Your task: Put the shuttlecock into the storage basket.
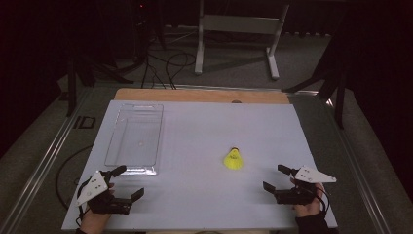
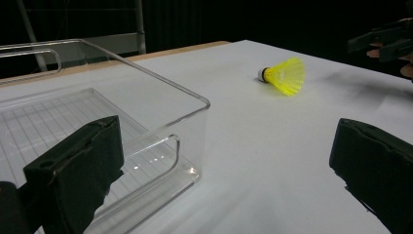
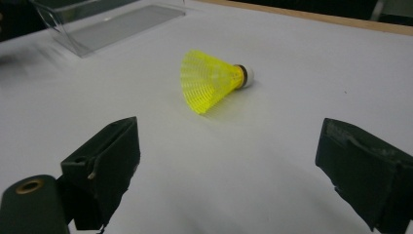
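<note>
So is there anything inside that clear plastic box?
The clear box looks empty: through its walls its ribbed floor shows bare. The yellow shuttlecock lies outside on the white table. Nothing hides its inside.

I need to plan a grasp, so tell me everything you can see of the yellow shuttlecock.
The shuttlecock has a bright yellow, net-like skirt that looks like plastic, a dark band and a white rounded tip. It lies on its side on the white table, skirt pointing toward the person. Only the table touches it. It sits in front of the open right gripper and to the right of the clear bin.
</note>
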A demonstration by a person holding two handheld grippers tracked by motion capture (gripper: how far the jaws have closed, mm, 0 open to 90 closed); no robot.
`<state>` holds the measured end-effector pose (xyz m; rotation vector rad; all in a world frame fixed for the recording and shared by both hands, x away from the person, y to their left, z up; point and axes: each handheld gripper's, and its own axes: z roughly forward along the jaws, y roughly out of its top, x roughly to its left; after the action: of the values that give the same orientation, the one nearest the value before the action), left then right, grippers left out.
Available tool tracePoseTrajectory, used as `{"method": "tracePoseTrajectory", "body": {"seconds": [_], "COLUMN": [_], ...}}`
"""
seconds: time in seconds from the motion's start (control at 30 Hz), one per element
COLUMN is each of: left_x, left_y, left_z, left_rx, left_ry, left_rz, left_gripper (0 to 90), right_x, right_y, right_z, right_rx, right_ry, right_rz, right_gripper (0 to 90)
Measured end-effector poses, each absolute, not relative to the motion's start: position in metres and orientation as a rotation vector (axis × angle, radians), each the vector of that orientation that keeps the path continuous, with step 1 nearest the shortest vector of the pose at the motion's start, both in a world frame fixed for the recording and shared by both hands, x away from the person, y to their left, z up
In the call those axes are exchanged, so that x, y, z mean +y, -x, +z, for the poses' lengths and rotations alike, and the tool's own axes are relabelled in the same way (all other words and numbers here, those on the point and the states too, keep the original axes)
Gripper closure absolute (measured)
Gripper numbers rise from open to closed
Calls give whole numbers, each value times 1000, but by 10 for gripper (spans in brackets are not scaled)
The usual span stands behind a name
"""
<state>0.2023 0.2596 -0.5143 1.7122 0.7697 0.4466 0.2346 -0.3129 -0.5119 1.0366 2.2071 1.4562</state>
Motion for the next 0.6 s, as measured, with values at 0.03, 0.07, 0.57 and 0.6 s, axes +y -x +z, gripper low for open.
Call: {"method": "tracePoseTrajectory", "body": {"seconds": [0.03, 0.07, 0.57, 0.6], "left_x": [260, 260, 259, 259], "left_y": [-202, -202, -203, -203], "left_z": [-514, -514, -515, -515], "left_rx": [769, 771, 765, 764], "left_ry": [-1710, -1710, -1720, -1720], "left_rz": [445, 444, 431, 432], "left_gripper": [1, 1, 2, 2], "right_x": [-312, -312, -311, -311], "right_y": [-234, -234, -232, -232], "right_z": [-512, -512, -508, -508], "right_rx": [2207, 2208, 2194, 2190], "right_ry": [-1036, -1032, -1025, -1022], "right_rz": [1438, 1430, 1456, 1454], "right_gripper": [94, 94, 83, 83]}}
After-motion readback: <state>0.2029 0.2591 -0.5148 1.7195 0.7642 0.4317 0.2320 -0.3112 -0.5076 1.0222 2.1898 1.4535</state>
